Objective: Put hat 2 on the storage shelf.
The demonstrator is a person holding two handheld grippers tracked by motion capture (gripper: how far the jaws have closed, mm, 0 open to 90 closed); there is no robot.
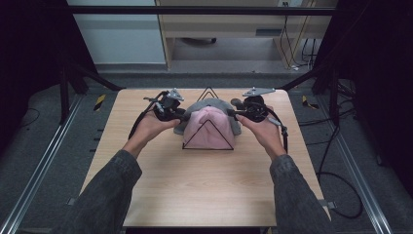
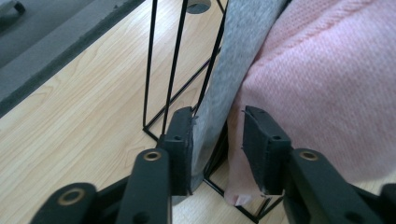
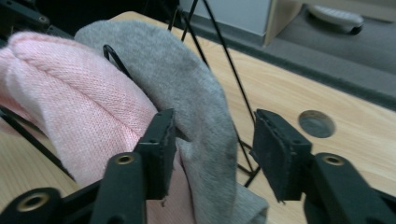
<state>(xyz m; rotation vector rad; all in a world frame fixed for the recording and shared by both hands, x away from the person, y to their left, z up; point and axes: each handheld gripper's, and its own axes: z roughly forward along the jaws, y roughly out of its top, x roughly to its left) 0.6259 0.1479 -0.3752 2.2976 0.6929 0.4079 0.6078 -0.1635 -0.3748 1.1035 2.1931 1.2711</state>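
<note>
Two cloths (image 1: 209,127) draped on wire rack (image 1: 208,91) — bare table (image 1: 195,190) around.

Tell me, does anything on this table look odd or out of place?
Nothing looks damaged or spilled. A pink knitted hat and a grey fabric hat hang draped over a black wire triangular rack standing upright on the wooden table.

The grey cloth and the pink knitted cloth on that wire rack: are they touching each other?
Touching. In the right gripper view the grey cloth lies right against the pink knitted cloth, no gap between them, both draped over the wire rack.
</note>
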